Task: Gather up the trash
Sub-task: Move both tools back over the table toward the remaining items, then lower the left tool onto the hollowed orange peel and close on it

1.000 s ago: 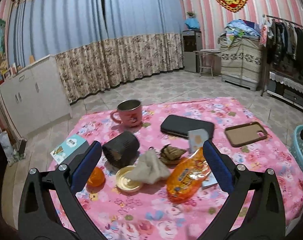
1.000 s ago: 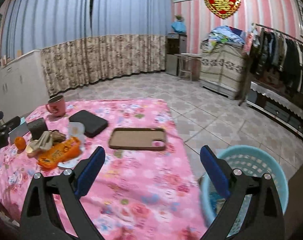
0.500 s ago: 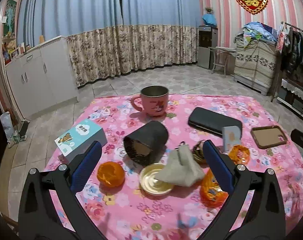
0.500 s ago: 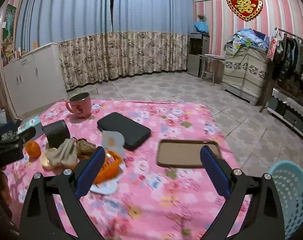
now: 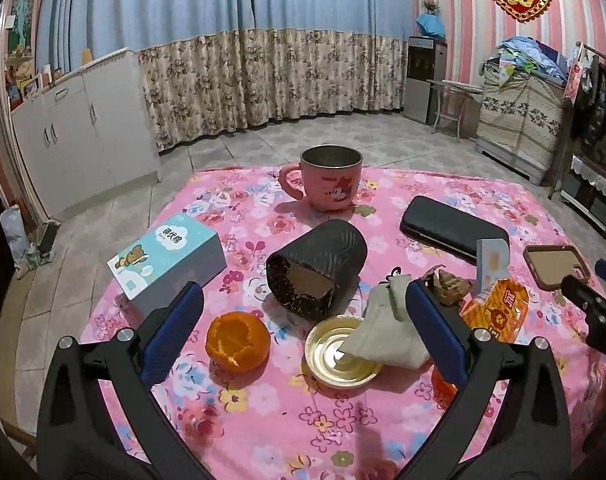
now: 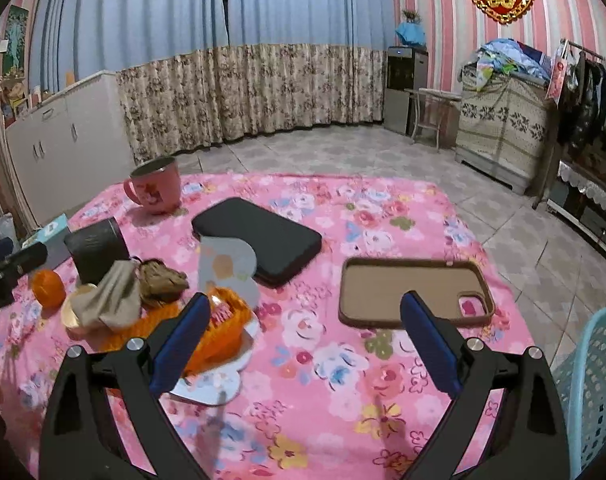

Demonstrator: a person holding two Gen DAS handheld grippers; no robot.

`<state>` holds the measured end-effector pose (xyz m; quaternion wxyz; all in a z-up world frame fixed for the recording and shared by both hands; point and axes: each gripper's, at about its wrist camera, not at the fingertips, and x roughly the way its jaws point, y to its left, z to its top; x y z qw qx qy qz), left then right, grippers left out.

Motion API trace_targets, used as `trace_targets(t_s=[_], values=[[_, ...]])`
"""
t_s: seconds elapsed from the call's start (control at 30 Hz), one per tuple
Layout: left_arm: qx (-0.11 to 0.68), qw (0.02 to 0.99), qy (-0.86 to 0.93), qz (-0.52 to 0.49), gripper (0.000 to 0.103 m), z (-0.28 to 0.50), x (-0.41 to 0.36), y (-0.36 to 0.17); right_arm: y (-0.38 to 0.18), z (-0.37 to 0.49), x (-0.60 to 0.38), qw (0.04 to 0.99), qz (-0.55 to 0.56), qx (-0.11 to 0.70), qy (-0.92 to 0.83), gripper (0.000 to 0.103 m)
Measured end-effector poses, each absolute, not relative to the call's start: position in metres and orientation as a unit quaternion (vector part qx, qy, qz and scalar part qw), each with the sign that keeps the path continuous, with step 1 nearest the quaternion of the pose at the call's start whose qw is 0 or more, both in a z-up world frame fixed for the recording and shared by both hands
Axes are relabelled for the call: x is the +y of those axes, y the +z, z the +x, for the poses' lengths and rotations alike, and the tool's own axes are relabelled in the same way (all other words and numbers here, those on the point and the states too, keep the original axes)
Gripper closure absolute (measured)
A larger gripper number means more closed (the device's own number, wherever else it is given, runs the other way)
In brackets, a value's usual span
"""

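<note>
Both grippers hang over the pink flowered table [image 5: 263, 432] with their jaws spread wide and nothing between them. The left gripper [image 5: 303, 332] faces the trash: an orange peel [image 5: 237, 341], a crumpled tissue [image 5: 387, 340] that lies partly on a small metal lid [image 5: 335, 360], and an orange snack bag [image 5: 497, 312] to the right. The right gripper [image 6: 303, 336] is beside the same bag [image 6: 219, 332], and the blue basket [image 6: 595, 392] stands on the floor at the right edge of the table. I think the approach is only beginning. It is better to lower one gripper over one soft piece, close slowly, and avoid the mug [image 5: 331, 178] and the phone case [image 6: 411, 292].
</note>
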<state>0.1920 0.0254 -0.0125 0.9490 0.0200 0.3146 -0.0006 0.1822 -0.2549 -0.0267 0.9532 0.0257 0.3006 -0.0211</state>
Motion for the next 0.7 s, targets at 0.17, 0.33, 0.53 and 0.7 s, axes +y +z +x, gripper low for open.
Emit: trace_targets(t_s=[0.17,0.33,0.53,0.7], values=[[0.318,0.948,0.003,0.01,0.006,0.193,0.028,-0.015,-0.027,0.178,-0.264,0.953,0.034,0.298,-0.032,0.009],[0.308,0.951,0.016,0.016,0.006,0.192,0.03,-0.019,-0.031,0.18,-0.264,0.951,0.032,0.305,-0.035,0.009],[0.332,0.943,0.004,0.012,0.006,0.199,0.036,-0.028,-0.035,0.181,-0.264,0.949,0.035,0.311,-0.038,0.009],[0.363,0.932,0.005,0.017,0.006,0.199,0.05,-0.046,-0.038,0.181,-0.269,0.948,0.033,0.313,-0.043,0.009]])
